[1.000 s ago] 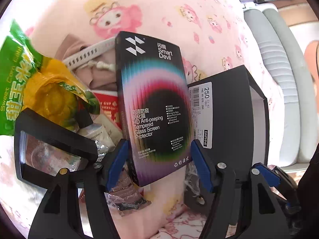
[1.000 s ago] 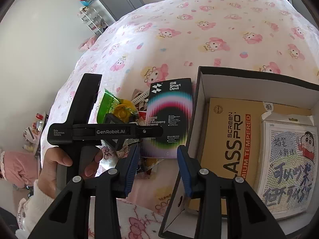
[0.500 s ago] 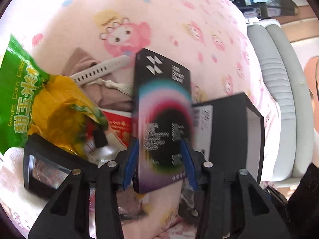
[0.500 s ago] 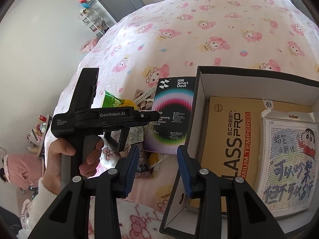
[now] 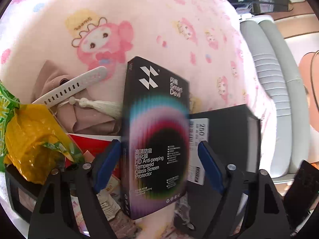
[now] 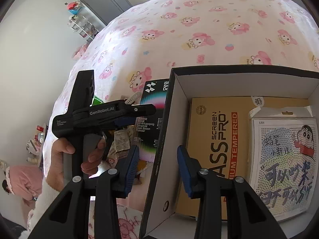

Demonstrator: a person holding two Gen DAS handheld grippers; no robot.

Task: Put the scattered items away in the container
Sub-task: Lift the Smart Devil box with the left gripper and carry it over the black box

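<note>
**Black protector box between your left gripper's blue pads**

Black and rainbow-printed, the Smart Devil screen protector box (image 5: pixel 155 139) stood upright between the blue pads (image 5: pixel 107 159) of your left gripper (image 5: pixel 157 163). The pads sat spread on either side of the box, with a visible gap on the right side, so your left gripper looked released rather than clamped on it. The box's picture was blurred.

Beside the box lay the scattered pile on the pink cartoon-print bed (image 5: pixel 159 20): a white watch strap (image 5: pixel 73 87), a cream tassel (image 5: pixel 99 105) on beige cloth, a green-and-yellow sweet corn bag (image 5: pixel 30 135), a red pack (image 5: pixel 93 143) and small sachets (image 6: pixel 119 141). They lay well in from the bed's far edge.

The container, a black cardboard box with a white inside (image 6: pixel 239 85), stood just beside the protector box on its right. In it lay a yellow tempered-glass pack (image 6: pixel 215 139) and, overlapping it, a cartoon-printed card pack (image 6: pixel 285 159).

Your right gripper (image 6: pixel 157 171) was open and held nothing; its two pads stood on either side of the container's near left wall without clearly touching it. Your hand (image 6: pixel 65 159) held the left gripper's handle.
</note>
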